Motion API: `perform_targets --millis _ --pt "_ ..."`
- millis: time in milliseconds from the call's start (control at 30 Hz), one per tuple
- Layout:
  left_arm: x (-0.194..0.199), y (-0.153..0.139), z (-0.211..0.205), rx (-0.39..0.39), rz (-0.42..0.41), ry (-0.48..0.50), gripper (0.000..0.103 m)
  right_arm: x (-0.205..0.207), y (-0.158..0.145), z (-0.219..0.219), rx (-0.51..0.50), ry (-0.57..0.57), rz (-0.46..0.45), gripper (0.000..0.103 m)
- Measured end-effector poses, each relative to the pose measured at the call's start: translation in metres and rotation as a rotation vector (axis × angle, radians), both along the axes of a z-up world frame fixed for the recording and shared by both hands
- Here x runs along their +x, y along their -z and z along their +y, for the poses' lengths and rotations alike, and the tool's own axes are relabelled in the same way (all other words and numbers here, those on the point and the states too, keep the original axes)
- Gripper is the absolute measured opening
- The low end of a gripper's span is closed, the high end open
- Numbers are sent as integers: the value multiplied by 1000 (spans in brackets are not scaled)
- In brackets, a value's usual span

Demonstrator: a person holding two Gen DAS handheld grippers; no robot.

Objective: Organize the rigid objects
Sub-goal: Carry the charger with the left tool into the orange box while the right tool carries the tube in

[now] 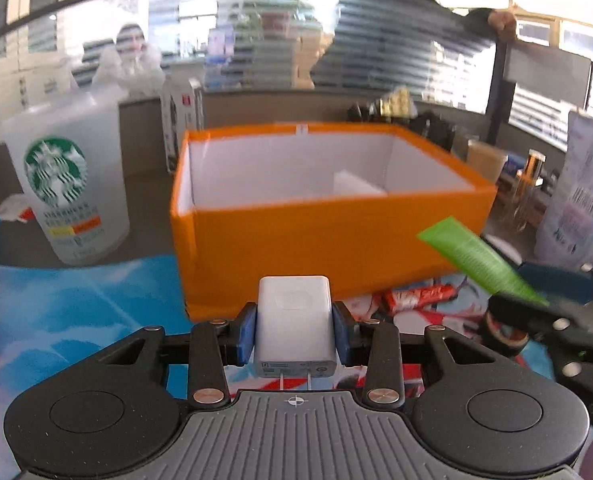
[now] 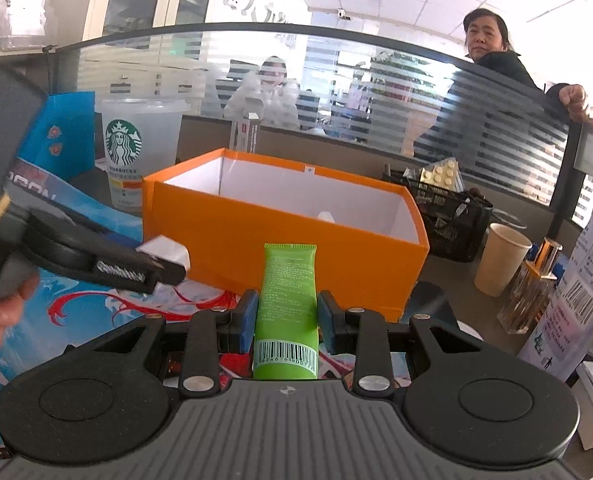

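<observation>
My left gripper (image 1: 293, 330) is shut on a white plug-in charger (image 1: 294, 320), its blue pads pressing both sides; it hangs just in front of the orange box (image 1: 328, 236). My right gripper (image 2: 286, 322) is shut on a green tube (image 2: 287, 304) that stands upright between the pads, barcode toward the camera. The orange box (image 2: 296, 248) is open on top, with a white lining and a small white item (image 1: 356, 188) inside. In the right wrist view the left gripper (image 2: 164, 264) comes in from the left with the charger. In the left wrist view the green tube (image 1: 480, 258) shows at the right.
A frosted Starbucks cup (image 1: 66, 184) stands left of the box. A red snack bar (image 1: 420, 298) lies on the colourful mat (image 1: 76, 304) by the box's front. A paper cup (image 2: 500, 258), a black basket (image 2: 452, 216) and a glass bottle (image 2: 532, 292) stand to the right. A person leans on the glass partition.
</observation>
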State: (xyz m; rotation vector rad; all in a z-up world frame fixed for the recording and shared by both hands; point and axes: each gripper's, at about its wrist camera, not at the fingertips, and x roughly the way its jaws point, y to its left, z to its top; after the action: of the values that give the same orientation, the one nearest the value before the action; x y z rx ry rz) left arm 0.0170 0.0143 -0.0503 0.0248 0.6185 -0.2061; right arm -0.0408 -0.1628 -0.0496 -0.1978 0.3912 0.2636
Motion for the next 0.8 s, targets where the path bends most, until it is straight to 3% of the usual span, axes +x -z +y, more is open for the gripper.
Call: perform_targets --millis 367,800 --pt "-15 -43 -2 5 -105 22 36 0 -26 7 -17 -12 -79 30" --pt "10 -76 -2 -7 -176 -5 36 14 -54 9 -23 -10 -145 30"
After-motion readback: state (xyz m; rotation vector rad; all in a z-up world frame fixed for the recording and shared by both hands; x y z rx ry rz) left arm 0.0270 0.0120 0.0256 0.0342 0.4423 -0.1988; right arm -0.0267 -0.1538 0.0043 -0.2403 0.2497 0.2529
